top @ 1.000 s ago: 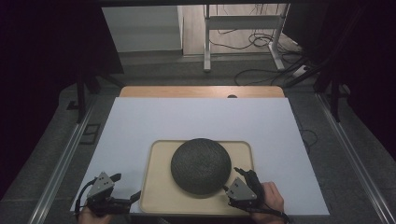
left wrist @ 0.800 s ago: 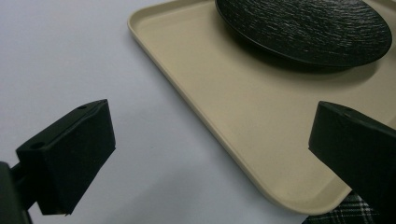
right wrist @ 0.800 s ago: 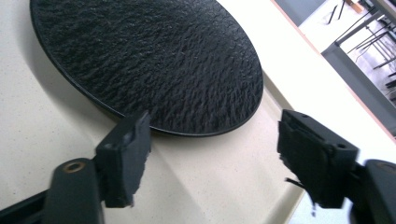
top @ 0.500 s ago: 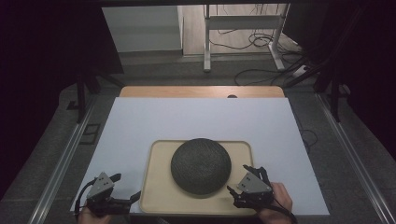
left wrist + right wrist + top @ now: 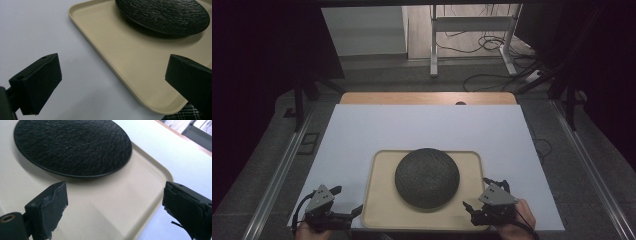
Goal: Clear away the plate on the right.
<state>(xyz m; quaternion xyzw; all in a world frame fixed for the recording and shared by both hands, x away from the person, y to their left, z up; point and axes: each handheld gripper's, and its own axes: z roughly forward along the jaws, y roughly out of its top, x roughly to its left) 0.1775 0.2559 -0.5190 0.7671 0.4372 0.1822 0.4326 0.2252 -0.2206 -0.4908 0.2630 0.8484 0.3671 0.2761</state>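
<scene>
On the tray (image 5: 384, 210), a black plate (image 5: 427, 177) lies upside down.
My left gripper (image 5: 346, 214) gapes at its near-left corner; my right gripper (image 5: 478, 198) gapes at its near-right edge.

Both grippers black, each topped by a grey triangular plate; left gripper (image 5: 346, 215) trails a black cable; right gripper (image 5: 486, 195) fingers (image 5: 52, 207) frayed.
</scene>
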